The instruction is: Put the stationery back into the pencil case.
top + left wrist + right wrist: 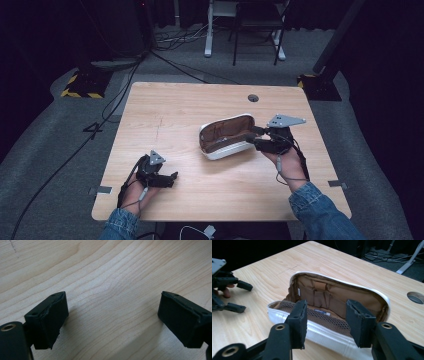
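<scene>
Just left of the half-spread, empty right tongs (256, 135) lies the open white brown-lined zip case (226, 136), long axis left-right; the wide-spread left tongs (172, 178) rest well apart on the worktop (170, 107).

Dark recording lab: black curtains (45, 30), floor cables (175, 37).

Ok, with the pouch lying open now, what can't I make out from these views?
- Pouch near wall and mesh pocket: right gripper view, partly behind the right gripper jaws.
- Small label under the mesh: too small to read.
- Pouch interior, high view: dark, details too small.
- Left gripper: its own view has bare table; pouch out of frame.
</scene>
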Demonstrator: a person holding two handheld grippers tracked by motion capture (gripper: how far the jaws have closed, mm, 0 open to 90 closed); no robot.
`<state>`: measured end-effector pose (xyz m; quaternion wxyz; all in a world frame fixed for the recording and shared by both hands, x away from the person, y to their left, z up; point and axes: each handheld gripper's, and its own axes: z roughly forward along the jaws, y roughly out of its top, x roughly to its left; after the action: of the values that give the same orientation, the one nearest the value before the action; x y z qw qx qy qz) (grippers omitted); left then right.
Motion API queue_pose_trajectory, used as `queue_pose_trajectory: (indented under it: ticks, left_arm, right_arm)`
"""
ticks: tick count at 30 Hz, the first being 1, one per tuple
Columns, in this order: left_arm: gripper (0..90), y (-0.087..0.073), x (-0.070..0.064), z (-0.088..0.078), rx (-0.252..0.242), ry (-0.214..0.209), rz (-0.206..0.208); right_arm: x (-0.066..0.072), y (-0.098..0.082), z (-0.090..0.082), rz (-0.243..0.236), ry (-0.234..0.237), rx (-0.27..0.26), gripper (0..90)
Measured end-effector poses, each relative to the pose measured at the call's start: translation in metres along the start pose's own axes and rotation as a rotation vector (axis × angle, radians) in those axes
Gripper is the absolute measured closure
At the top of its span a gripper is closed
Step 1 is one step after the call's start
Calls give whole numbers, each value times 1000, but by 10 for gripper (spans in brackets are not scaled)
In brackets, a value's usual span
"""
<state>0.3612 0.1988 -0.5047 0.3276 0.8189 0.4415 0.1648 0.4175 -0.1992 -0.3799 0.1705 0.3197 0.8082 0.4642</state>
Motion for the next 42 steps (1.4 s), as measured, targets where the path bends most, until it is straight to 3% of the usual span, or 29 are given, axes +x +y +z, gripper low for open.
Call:
queue_pose_trajectory:
  ticks: [10, 21, 25, 31, 42]
  left_arm:
    - [99, 1, 0, 1, 5, -2, -4]
    - [99, 1, 0, 1, 4, -2, -7]
    - [99, 1, 0, 1, 5, -2, -4]
    - [99, 1, 0, 1, 7, -2, 0]
    - [99, 2, 0, 1, 8, -5, 0]
  right_arm:
    - [-4, -15, -27, 29, -7, -8, 448]
    - [-14, -44, -59, 78, -44, 2, 391]
    - [-16, -56, -69, 119, -43, -15, 372]
    - [-20, -79, -83, 116, -55, -25, 356]
    - [-34, -119, -88, 121, -121, 41, 342]
